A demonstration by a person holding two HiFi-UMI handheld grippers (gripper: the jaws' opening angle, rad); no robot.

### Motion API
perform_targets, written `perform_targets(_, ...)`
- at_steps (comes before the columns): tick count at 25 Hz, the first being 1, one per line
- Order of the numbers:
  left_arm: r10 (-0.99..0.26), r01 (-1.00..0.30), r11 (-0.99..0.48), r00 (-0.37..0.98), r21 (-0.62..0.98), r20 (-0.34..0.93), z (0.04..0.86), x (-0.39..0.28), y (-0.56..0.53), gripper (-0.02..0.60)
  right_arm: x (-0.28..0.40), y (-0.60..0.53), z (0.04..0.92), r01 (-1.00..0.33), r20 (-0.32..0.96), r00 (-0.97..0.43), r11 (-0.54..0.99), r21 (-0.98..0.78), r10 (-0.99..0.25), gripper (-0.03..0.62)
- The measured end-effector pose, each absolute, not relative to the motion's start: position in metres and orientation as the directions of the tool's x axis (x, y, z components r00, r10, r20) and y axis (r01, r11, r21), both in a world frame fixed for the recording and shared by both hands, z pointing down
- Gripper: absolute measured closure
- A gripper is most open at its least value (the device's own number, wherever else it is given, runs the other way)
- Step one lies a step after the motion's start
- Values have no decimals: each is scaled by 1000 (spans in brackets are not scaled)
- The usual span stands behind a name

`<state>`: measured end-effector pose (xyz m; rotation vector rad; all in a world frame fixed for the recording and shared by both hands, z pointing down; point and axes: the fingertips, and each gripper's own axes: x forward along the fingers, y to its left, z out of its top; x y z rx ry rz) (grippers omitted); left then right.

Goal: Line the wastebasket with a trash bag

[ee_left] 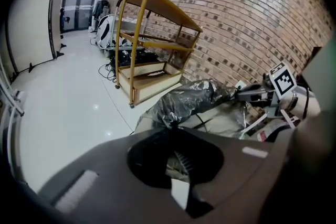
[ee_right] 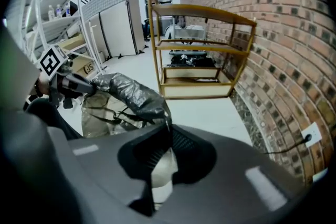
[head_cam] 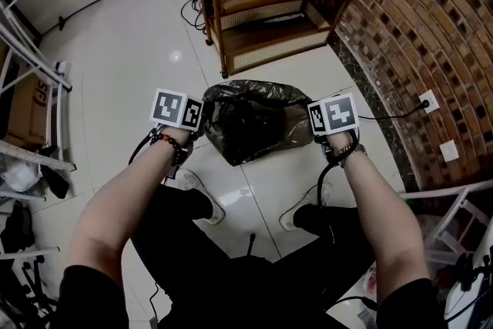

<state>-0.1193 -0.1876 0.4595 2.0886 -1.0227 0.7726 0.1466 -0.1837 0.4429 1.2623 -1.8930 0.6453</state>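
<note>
A black trash bag point(head_cam: 250, 123) lies spread over the wastebasket on the white floor, between my two grippers. My left gripper point(head_cam: 205, 121) is shut on the bag's left edge, and my right gripper point(head_cam: 310, 127) is shut on its right edge. In the left gripper view the crinkled bag point(ee_left: 184, 99) runs from my left gripper point(ee_left: 170, 127) across to the right gripper point(ee_left: 251, 94). Under the stretched rim shows a pale beige surface point(ee_left: 223, 123), apparently the wastebasket's wall. The right gripper view shows the bag point(ee_right: 131, 93) pinched in my right gripper point(ee_right: 167, 126).
A wooden shelf unit point(head_cam: 269, 4) stands just beyond the bag, with cables behind it. The curved brick wall point(head_cam: 431, 35) closes the right side and carries a socket point(head_cam: 429, 100) with a cord. White metal racks point(head_cam: 31, 73) stand at the left. The person's shoes point(head_cam: 202, 200) are near the bag.
</note>
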Motion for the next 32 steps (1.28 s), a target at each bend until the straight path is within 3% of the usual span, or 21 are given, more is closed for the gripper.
perform_targets(11,-382,-856,-446,446,261,810,505,-120,-229,566,140,-222,500,-919,841,-269,385,-78,-470,576)
perform_targets(20,-340,-825,-430,524,366,781,479,-120,-213,577,150,-209,458,-927,846,-251,368,-71,-470,576)
perform_targets(32,-137,-812,-322,549,487,824,471,-126,-195,577,125,-199,424,-903,922,-302,384,-195,-242,576)
